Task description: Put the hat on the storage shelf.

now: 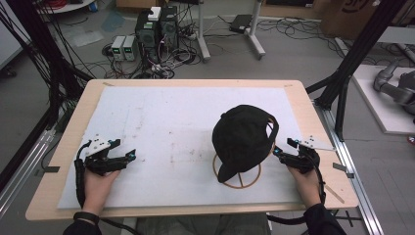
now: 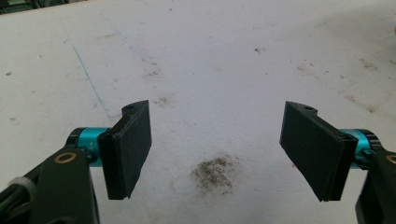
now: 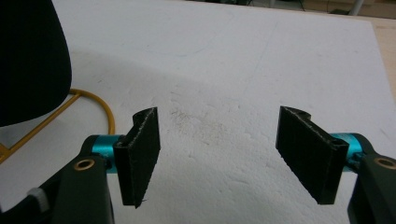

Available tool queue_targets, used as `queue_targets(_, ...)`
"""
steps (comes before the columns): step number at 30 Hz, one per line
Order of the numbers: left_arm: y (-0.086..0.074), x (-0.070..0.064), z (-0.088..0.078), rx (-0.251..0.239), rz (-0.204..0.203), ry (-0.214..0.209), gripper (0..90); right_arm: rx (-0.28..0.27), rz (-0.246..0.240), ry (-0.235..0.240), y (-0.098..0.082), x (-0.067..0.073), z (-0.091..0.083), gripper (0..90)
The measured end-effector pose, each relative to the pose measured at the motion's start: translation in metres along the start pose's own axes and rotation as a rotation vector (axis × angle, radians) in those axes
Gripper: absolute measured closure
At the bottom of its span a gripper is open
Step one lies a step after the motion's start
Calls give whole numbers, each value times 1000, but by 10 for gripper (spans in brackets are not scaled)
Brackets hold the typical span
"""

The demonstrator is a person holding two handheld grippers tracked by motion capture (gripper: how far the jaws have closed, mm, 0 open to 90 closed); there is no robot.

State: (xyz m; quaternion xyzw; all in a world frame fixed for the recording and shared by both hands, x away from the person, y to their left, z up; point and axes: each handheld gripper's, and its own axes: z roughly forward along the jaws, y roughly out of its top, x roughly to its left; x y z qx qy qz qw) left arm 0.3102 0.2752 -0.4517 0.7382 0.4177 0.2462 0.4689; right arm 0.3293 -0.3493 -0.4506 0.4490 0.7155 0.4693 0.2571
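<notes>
black cap [image 1: 243, 138] on gold wire stand [image 1: 238, 182] | left gripper [image 2: 215, 150] spread | right gripper [image 3: 217, 155] spread

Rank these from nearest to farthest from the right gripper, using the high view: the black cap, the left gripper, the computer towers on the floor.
1. Black cap, just left of the right gripper.
2. Left gripper, across the table.
3. Computer towers, beyond the table's far edge.

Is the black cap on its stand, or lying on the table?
On the stand: the black cap sits raised above the stand's yellow ring base.
</notes>
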Motion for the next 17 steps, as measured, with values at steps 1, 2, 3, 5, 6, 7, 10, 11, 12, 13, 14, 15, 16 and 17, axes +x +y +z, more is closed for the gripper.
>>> queue_targets(1,0,0,0,0,0,0,251,3,-6,3,0,1,1,305)
queue_targets(2,0,0,0,1,2,1,251,4,-11,2,0,1,1,305)
queue_targets(3,0,0,0,1,4,1,250,7,-15,2,0,1,1,305)
queue_targets(5,0,-1,0,1,7,2,251,15,-15,7,0,1,2,301)
queue_targets(6,0,-1,0,2,8,3,251,20,-11,7,0,1,2,299)
queue_targets(7,0,-1,0,3,9,3,250,23,-9,9,1,0,3,297)
queue_targets(10,0,-1,0,6,10,4,250,33,-8,12,1,0,4,293)
queue_targets(11,0,-1,1,7,12,5,250,33,-8,12,1,0,4,293)
queue_targets(12,0,-2,1,10,16,6,250,43,-6,16,1,0,4,290)
queue_targets(13,0,-2,1,13,17,5,250,44,-5,16,1,0,5,290)
queue_targets(14,1,-2,1,14,20,5,250,47,-7,17,1,0,5,290)
queue_targets(15,1,-2,1,14,20,5,250,47,-7,17,1,0,5,290)
queue_targets(16,1,-2,1,14,21,5,250,50,-8,19,1,-1,5,288)
queue_targets(17,0,-2,1,13,20,5,250,50,-8,19,1,-1,5,288)
